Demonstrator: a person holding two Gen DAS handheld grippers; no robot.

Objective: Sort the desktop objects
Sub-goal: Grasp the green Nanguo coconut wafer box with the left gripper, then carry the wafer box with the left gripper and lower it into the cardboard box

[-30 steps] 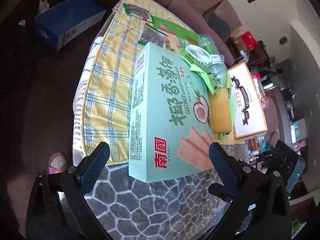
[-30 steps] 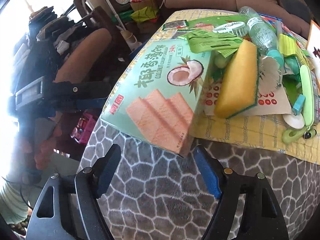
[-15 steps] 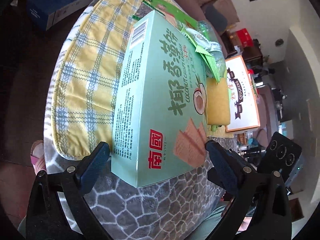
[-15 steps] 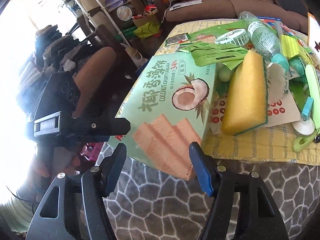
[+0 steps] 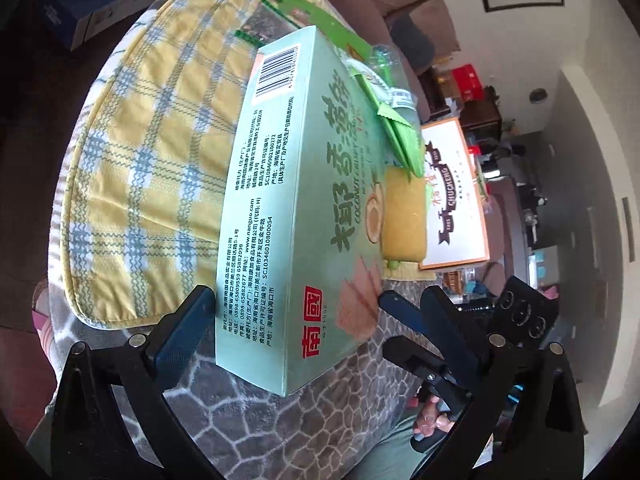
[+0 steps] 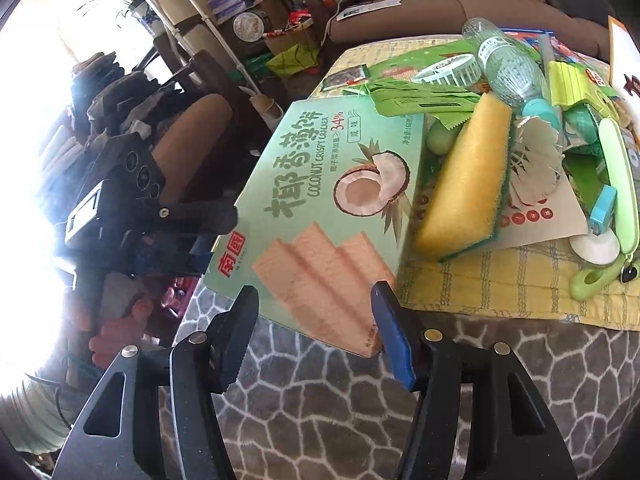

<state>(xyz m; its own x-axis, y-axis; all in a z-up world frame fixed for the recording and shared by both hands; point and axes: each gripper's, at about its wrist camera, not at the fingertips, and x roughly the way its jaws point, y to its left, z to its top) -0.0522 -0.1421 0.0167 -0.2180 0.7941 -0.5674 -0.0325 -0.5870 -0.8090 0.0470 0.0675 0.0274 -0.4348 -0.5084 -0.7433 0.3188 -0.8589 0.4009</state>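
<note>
1. The cracker box (image 6: 332, 216) lay tilted at the near edge of the yellow cloth (image 5: 152, 152), its far end against the sponge (image 6: 464, 184).
2. My right gripper (image 6: 316, 332) was closing around its near corner, pads not yet pressing.
3. My left gripper (image 5: 304, 320) straddled that end too, unclenched.
4. I judged it light, stiff, crushable cardboard, best gripped across its thin edges.

The cracker box (image 6: 332, 208) lies partly on the checked cloth (image 6: 500, 280), the sponge (image 6: 464, 184) just right of it, apparently leaning on clutter.
</note>
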